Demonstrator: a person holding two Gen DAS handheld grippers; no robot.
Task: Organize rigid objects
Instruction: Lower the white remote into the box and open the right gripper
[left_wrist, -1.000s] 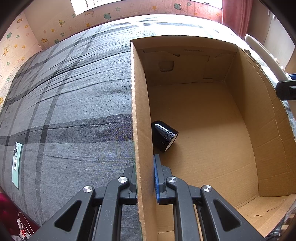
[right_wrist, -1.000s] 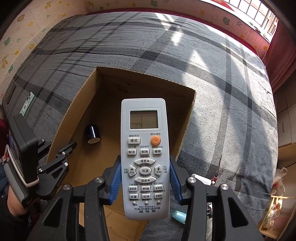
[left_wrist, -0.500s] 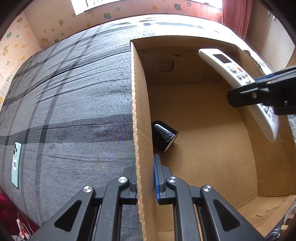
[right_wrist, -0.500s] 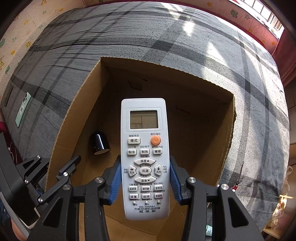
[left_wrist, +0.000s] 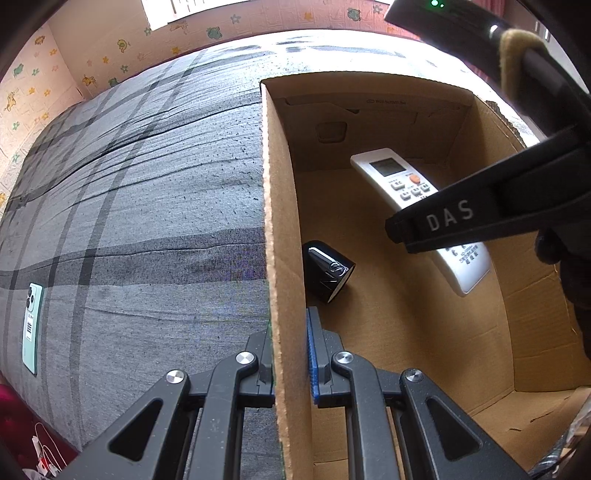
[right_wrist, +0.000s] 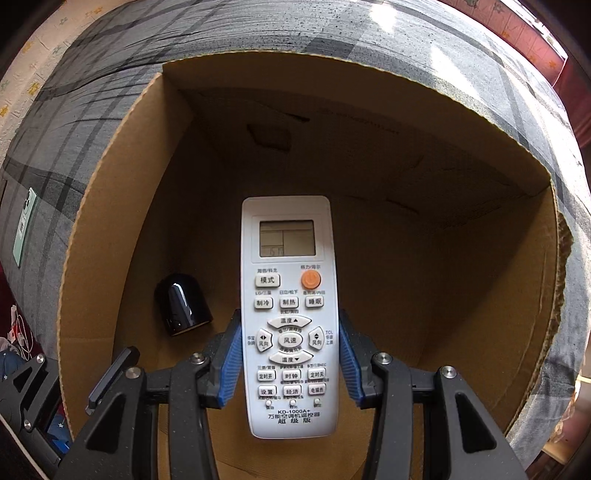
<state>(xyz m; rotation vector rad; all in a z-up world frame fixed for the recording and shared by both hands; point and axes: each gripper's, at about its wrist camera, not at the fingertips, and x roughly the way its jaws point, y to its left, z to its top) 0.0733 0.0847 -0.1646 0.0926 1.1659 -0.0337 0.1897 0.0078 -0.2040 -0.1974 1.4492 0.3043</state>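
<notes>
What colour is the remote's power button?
Orange, on the white remote; clearest in the right wrist view.

Left gripper (left_wrist: 290, 360): black linkage fingers, blue-ribbed pads, closed tight on the left side wall of the open brown cardboard box (left_wrist: 275, 229), one finger outside, one inside, pointing steeply down. Right gripper (right_wrist: 290, 360): points straight down into the box, blue pads (right_wrist: 232, 360) pressing both long edges of the white rectangular air-conditioner remote control (right_wrist: 290, 314), held clear of the box floor.
</notes>
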